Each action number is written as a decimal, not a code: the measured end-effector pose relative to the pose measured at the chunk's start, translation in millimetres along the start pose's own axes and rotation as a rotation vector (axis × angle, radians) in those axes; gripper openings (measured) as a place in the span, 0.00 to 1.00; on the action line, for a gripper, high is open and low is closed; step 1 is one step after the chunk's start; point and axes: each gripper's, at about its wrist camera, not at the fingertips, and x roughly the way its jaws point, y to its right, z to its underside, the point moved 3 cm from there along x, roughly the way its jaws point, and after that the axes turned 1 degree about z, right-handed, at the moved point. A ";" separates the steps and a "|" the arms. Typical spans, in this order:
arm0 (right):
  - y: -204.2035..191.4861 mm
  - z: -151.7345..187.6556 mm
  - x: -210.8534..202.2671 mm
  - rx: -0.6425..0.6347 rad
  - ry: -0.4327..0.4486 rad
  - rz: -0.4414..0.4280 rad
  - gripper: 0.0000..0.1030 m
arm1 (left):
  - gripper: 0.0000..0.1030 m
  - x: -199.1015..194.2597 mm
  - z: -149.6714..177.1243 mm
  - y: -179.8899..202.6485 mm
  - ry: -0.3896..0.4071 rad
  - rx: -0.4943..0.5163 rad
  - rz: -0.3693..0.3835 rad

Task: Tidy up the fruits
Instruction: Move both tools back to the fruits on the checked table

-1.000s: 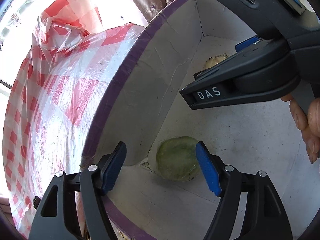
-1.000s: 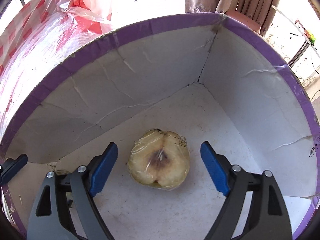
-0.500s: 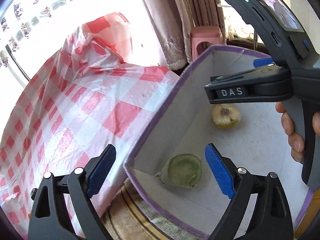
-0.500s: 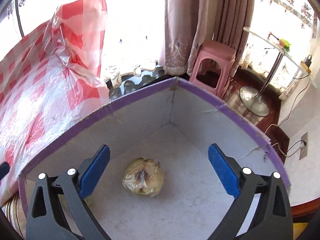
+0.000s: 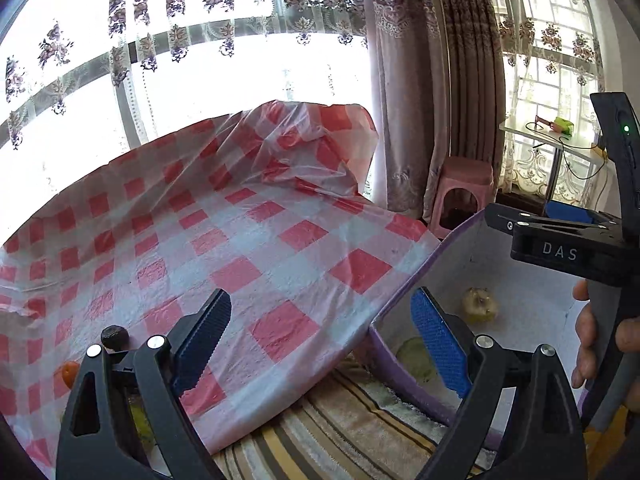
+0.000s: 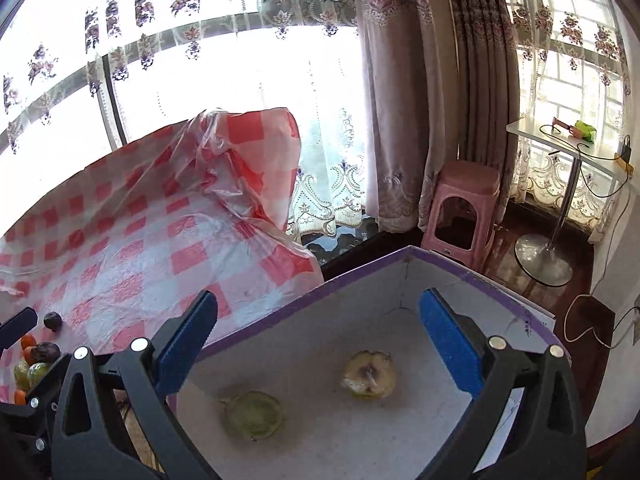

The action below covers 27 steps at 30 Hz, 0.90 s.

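Note:
A purple-rimmed cardboard box (image 6: 360,272) with a white inside holds a green fruit half (image 6: 254,414) and a wrapped pale yellow fruit half (image 6: 370,374). Both fruits also show in the left wrist view: the green one (image 5: 416,360) and the yellow one (image 5: 479,305). My right gripper (image 6: 318,340) is open and empty, raised above the box. My left gripper (image 5: 322,336) is open and empty, above the table edge left of the box. More fruits lie on the checked tablecloth: dark plums (image 6: 52,321), orange and green ones (image 6: 28,368).
A red-and-white checked plastic cloth (image 5: 240,248) covers the table to the left. A striped rug (image 5: 340,432) lies below. A pink stool (image 6: 464,208) and a white pedestal table (image 6: 568,148) stand behind the box by the curtains.
Both grippers have lifted up and back out of the box, open and empty. The two fruit halves stay on the box floor. The left gripper has swung left over the table.

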 end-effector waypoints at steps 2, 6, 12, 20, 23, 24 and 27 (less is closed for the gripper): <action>-21.6 4.0 -2.1 -0.052 -0.015 -0.022 0.98 | 0.86 -8.5 8.2 -15.3 -0.029 -0.042 0.008; -66.7 14.7 -10.1 -0.138 -0.022 -0.107 0.98 | 0.86 -31.7 26.6 -43.5 -0.005 -0.107 0.022; -113.9 29.1 -17.7 -0.180 -0.066 -0.206 0.98 | 0.86 -60.2 50.4 -84.3 0.005 -0.180 -0.013; -157.0 45.8 -26.3 -0.226 -0.108 -0.274 0.98 | 0.86 -90.1 93.2 -140.9 -0.042 -0.317 -0.109; -169.7 51.6 -28.6 -0.241 -0.125 -0.303 0.98 | 0.85 -100.5 108.1 -160.7 -0.061 -0.363 -0.130; -174.8 54.7 -29.1 -0.245 -0.134 -0.313 0.98 | 0.85 -102.7 113.1 -167.1 -0.072 -0.376 -0.131; -189.9 63.5 -29.8 -0.266 -0.163 -0.349 0.98 | 0.77 -105.5 127.3 -184.6 -0.112 -0.428 -0.134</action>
